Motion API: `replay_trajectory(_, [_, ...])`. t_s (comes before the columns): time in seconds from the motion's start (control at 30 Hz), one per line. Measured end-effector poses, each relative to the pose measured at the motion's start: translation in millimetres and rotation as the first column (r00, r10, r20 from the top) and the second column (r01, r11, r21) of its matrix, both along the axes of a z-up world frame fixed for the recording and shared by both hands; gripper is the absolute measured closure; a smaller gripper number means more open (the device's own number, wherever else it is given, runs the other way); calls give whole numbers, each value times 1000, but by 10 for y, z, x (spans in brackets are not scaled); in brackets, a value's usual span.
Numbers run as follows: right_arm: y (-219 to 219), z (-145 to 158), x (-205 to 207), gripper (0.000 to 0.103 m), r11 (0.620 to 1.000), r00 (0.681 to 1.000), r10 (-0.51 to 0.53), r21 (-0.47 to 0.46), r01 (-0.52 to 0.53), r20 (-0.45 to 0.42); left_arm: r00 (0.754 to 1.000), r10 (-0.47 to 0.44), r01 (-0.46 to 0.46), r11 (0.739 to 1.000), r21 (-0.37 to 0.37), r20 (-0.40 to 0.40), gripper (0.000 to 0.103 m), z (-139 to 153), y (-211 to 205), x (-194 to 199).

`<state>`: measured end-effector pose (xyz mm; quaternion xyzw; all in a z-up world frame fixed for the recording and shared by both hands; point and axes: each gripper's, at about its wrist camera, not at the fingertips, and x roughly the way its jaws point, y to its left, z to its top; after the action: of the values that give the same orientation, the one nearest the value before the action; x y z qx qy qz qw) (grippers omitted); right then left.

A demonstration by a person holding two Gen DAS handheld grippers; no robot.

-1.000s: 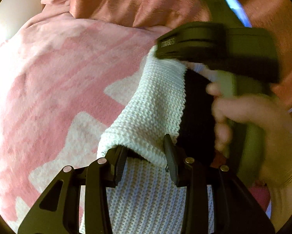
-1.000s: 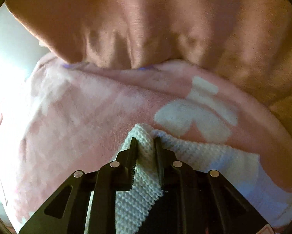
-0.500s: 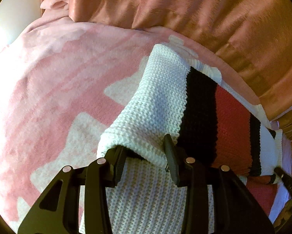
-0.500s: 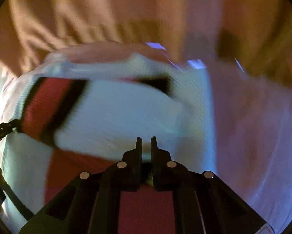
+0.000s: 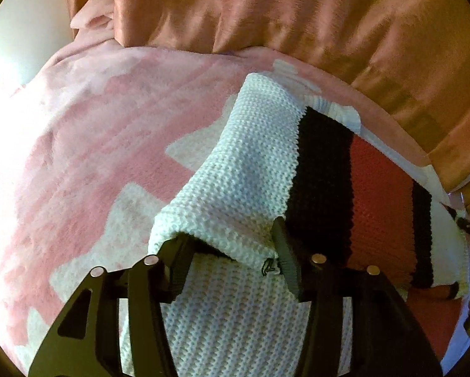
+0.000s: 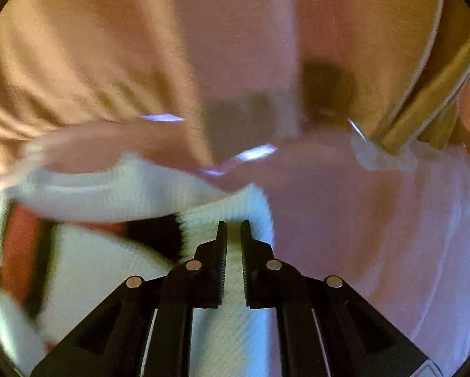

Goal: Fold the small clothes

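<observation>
A small knitted sweater (image 5: 253, 169), white with black and red stripes, lies on a pink and white blanket (image 5: 87, 163). One part is folded over the body. My left gripper (image 5: 231, 251) is open, its fingers either side of the folded white edge, which drapes over them. In the blurred right wrist view my right gripper (image 6: 233, 229) is shut on a white edge of the sweater (image 6: 231, 210) near its right side.
Orange-brown satin bedding (image 5: 297, 15) is bunched along the far edge of the blanket, also behind the sweater in the right wrist view (image 6: 78, 62). A white wall (image 5: 18, 31) shows at the far left.
My right gripper let go of the far white corner by the left gripper, swung to the right side of the sweater and shut on a white edge there. The left gripper has stayed put.
</observation>
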<state>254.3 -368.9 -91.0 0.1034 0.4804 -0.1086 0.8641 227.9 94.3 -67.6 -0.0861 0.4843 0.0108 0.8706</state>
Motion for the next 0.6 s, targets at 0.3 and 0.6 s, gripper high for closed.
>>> replay_trajectory(0.3, [142, 672, -1144, 82, 996, 995, 23, 81, -31, 100, 998, -53, 54, 997, -55, 21, 23, 124, -8, -169])
replay_trajectory(0.6, [699, 483, -3082, 54, 998, 1000, 3, 70, -4, 24, 988, -144, 147, 988, -46, 54, 11, 480, 227, -1097])
